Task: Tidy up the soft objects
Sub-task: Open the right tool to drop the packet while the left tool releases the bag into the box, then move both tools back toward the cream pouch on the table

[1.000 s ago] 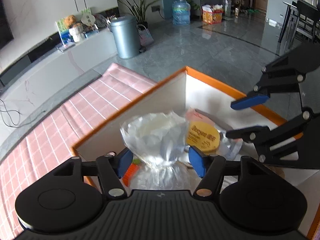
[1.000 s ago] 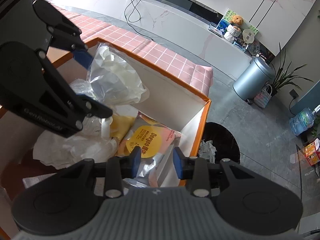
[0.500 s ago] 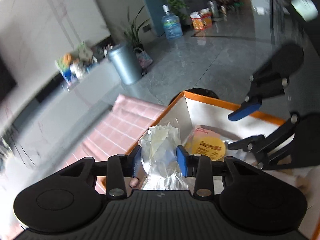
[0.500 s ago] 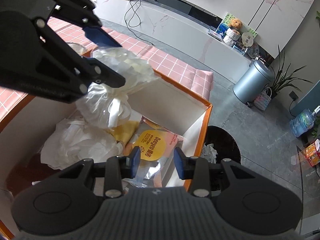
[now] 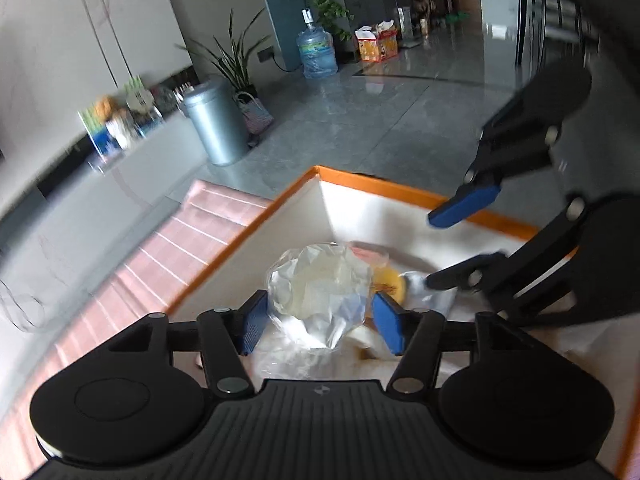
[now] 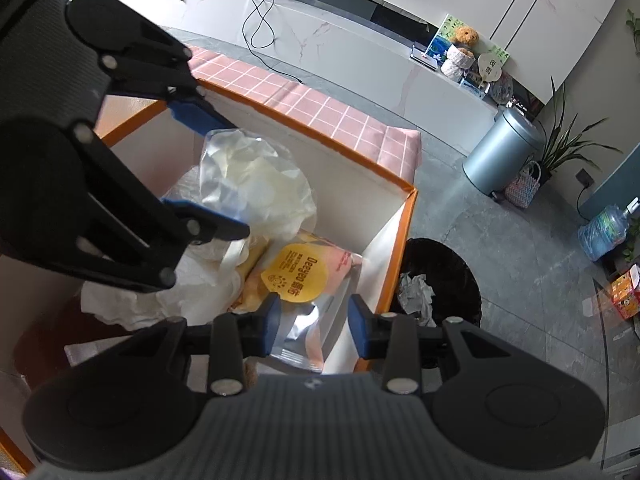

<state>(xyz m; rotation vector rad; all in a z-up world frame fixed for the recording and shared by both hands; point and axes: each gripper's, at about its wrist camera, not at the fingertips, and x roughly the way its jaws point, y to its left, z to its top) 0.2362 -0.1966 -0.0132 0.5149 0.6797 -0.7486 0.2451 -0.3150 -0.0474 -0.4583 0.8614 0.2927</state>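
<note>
A clear plastic bag [image 5: 320, 280] with something soft and white inside rests in the far corner of a white box with an orange rim [image 5: 380, 184]. My left gripper [image 5: 320, 328] straddles the bag; its jaws are opening and the blue pads stand just off the bag's sides. From the right wrist view the bag [image 6: 256, 176] sits between the left gripper's fingers [image 6: 208, 168]. A silver pouch with a round yellow label [image 6: 296, 276] lies beside it. My right gripper [image 6: 316, 324] hovers over the pouch's near end, open and gripping nothing.
Crumpled white wrapping [image 6: 132, 300] fills the box's near left. The box stands on a pink checked cloth [image 6: 320, 108]. A black waste basket [image 6: 452, 264] with paper sits on the floor by the box corner. A metal bin [image 6: 500, 160] stands further off.
The left gripper shut on the clear bag, shifted it toward the box's corner, then spread its fingers off it. The right gripper has stayed put.
</note>
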